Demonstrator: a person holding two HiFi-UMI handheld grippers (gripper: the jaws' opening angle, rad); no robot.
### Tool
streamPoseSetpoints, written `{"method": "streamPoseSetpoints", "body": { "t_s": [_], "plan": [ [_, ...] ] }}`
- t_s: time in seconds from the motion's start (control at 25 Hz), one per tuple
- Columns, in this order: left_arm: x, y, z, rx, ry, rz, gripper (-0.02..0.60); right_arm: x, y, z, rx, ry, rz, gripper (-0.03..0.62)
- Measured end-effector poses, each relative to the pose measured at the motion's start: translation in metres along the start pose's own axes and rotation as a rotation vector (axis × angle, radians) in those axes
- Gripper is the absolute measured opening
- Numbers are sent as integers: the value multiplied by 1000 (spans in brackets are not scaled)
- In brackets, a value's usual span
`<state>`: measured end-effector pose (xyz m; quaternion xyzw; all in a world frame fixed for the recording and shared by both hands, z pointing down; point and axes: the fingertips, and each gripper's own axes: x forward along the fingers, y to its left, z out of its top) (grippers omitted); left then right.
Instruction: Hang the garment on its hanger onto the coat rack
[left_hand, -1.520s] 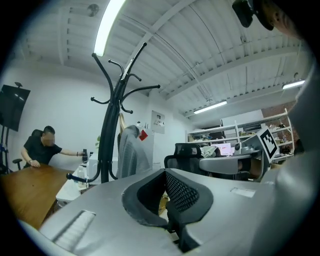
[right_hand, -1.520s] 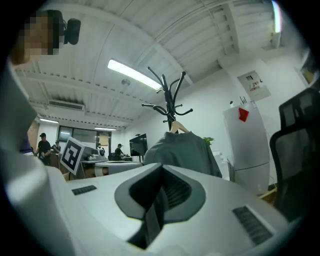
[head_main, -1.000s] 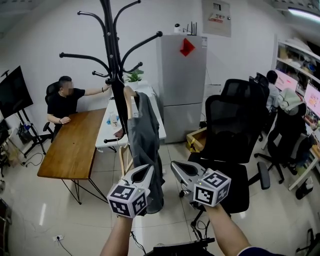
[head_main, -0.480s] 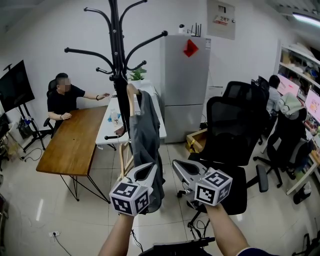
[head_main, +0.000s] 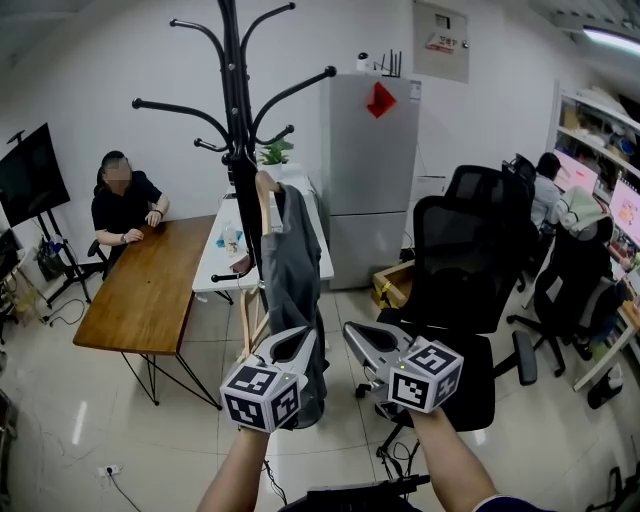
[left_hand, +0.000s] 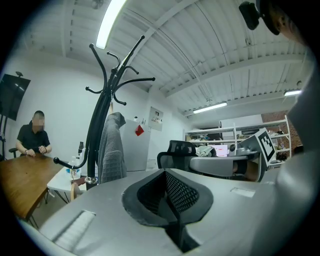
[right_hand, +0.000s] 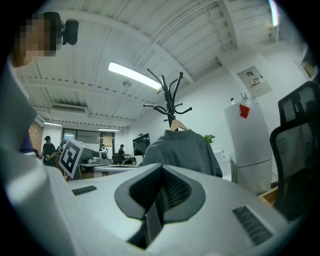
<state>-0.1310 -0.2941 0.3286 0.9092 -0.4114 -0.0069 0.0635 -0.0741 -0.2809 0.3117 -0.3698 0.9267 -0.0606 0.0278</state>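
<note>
Looks basically done to me: the grey garment (head_main: 292, 270) hangs on its hanger (head_main: 265, 200) from the coat rack (head_main: 233, 120), so the left gripper (head_main: 293, 343) and right gripper (head_main: 357, 337) sit near it, fingers pressed together on nothing.

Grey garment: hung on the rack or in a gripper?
Hung. The grey garment hangs from its wooden hanger on the coat rack. The left gripper and right gripper are shut, empty and apart from it.

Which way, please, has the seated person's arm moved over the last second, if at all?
Yes. The seated person's arm has drawn back left, away from the white table, onto the wooden table.
</note>
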Motion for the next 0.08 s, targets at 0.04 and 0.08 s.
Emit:
{"method": "streamPoseSetpoints", "body": {
  "t_s": [0.04,0.08],
  "plan": [
    [0,0,0,0,1,-1,5,0,0,0,0,1,1,6],
    [0,-1,0,-1,2,-2,5,0,0,-1,1,2,1,6]
  ]
}}
